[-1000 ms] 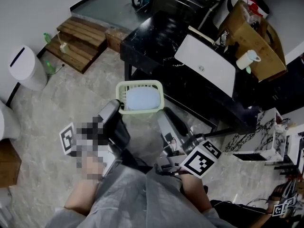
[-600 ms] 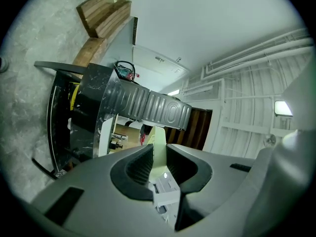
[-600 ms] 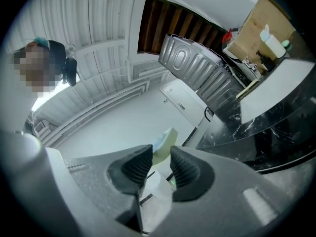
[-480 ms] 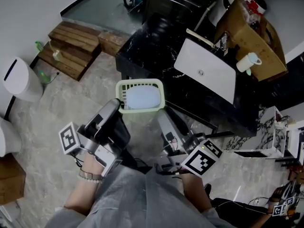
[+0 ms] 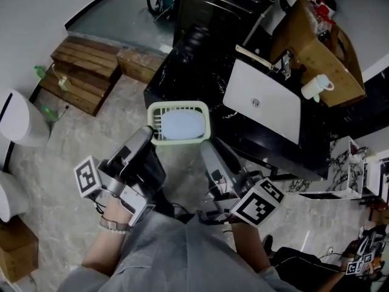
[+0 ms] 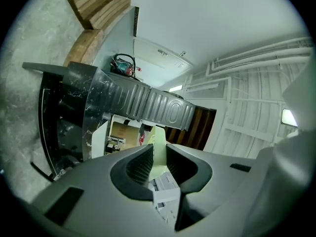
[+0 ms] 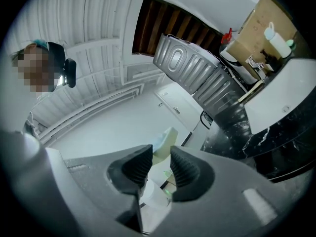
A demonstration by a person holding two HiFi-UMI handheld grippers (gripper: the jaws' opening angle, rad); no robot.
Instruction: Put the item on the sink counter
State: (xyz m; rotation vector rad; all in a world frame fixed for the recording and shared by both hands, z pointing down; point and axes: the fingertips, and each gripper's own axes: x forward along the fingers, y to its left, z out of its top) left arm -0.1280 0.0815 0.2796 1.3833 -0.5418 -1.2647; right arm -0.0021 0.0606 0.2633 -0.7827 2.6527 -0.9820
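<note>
A pale green plastic basket (image 5: 200,121) with a light blue item (image 5: 179,125) inside hangs in the air between my two grippers, in front of the black marble sink counter (image 5: 194,59). My left gripper (image 5: 150,134) is shut on the basket's left rim, my right gripper (image 5: 205,146) on its right rim. In the left gripper view the green rim (image 6: 159,141) sits pinched between the dark pads. The right gripper view shows the same rim (image 7: 166,144) running out from between its jaws. The counter carries a white sink basin (image 5: 264,99).
Behind the basin stands a wooden shelf (image 5: 307,44) with a white cup (image 5: 316,87). Wooden steps (image 5: 82,72) lie on the stone floor to the left, near a white bin (image 5: 18,120). A cardboard box (image 5: 18,254) sits at the bottom left, a small marble-patterned table (image 5: 346,172) at the right.
Both grippers have carried the basket forward toward the counter. The counter and sink now sit closer, while the wooden steps and white bin have slid left in the head view.
</note>
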